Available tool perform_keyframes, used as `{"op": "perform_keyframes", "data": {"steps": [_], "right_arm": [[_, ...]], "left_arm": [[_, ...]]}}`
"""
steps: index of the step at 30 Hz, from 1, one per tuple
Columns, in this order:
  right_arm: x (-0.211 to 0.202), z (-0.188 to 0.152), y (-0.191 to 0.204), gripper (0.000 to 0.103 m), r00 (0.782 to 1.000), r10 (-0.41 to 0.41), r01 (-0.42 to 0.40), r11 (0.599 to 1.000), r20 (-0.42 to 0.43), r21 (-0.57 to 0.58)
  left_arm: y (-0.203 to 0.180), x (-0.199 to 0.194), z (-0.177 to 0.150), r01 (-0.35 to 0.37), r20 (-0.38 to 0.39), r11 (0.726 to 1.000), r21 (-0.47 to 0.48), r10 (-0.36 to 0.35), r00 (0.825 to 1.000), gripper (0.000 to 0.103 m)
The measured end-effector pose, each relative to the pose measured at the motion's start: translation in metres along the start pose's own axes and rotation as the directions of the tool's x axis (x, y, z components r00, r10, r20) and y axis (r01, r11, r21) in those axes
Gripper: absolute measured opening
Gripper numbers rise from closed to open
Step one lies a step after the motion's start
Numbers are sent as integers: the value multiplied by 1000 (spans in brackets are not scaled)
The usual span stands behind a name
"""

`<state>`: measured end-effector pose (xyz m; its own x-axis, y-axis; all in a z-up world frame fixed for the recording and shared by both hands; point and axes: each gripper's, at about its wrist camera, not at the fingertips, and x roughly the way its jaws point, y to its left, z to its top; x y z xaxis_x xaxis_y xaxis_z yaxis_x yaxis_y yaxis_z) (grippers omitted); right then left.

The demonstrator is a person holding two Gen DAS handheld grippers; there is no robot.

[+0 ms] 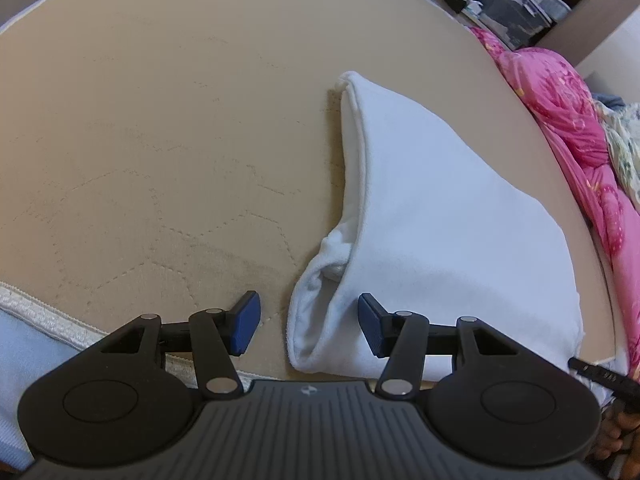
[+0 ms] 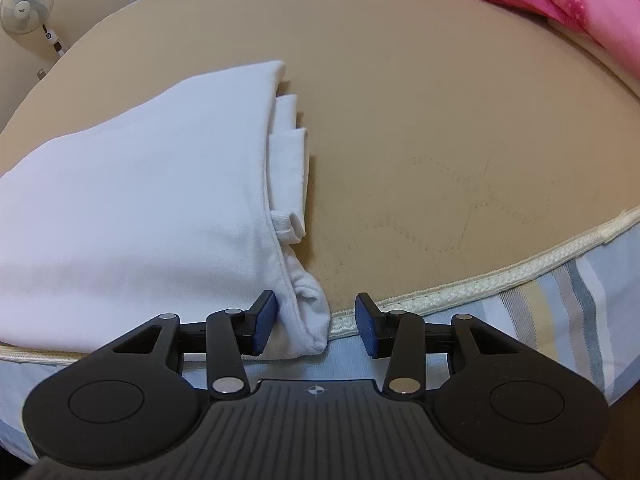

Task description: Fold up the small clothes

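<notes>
A folded white garment [image 1: 440, 216] lies on the tan mattress [image 1: 140, 120], its layered edges showing along one side. In the left wrist view my left gripper [image 1: 309, 324] stands open over the garment's near left corner; the pads [image 1: 246, 322] do not press the cloth. In the right wrist view the same white garment [image 2: 140, 200] fills the left half. My right gripper [image 2: 316, 326] is open astride its near right corner at the mattress edge. The left pad sits against the cloth and the right pad [image 2: 368, 328] stands clear of it.
A pink quilt [image 1: 568, 128] is bunched along the far side of the mattress. The mattress's piped edge [image 2: 480, 280] and a striped sheet [image 2: 580, 292] run below it. A standing fan [image 2: 28, 4] is by the wall. Cluttered shelves [image 1: 512, 4] stand beyond the bed.
</notes>
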<state>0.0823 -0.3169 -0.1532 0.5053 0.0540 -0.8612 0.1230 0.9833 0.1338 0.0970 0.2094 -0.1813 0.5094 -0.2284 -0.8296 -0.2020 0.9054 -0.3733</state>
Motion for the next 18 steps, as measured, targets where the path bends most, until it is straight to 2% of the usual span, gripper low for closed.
{"op": "perform_keyframes", "data": {"steps": [2, 5, 7, 10, 12, 16, 18], "right_arm": [[-9, 3, 2, 44, 999, 1, -1, 1000, 44, 0], [-36, 12, 6, 44, 986, 14, -10, 1000, 165, -25], [-59, 18, 7, 45, 968, 40, -31, 999, 248, -40], [-88, 18, 7, 50, 928, 109, -94, 994, 357, -60], [-94, 13, 8, 51, 915, 120, -107, 993, 384, -54], [-79, 12, 14, 51, 927, 120, -123, 992, 357, -15], [-72, 13, 22, 51, 928, 107, -105, 994, 356, -27]], "left_arm": [[0, 0, -3, -2, 10, 1000, 4, 2, 1000, 59], [1, 0, -7, 1, 22, 1000, -7, -1, 1000, 59], [1, 0, -8, 3, 34, 1000, -11, -3, 999, 59], [-1, 0, -10, -6, 49, 1000, -2, 6, 999, 59], [-2, -2, -12, -11, 54, 1000, 6, 11, 998, 59], [-1, -4, -13, -7, 59, 1000, -6, 7, 998, 59], [0, -5, -15, -1, 61, 1000, -19, 2, 998, 59]]}}
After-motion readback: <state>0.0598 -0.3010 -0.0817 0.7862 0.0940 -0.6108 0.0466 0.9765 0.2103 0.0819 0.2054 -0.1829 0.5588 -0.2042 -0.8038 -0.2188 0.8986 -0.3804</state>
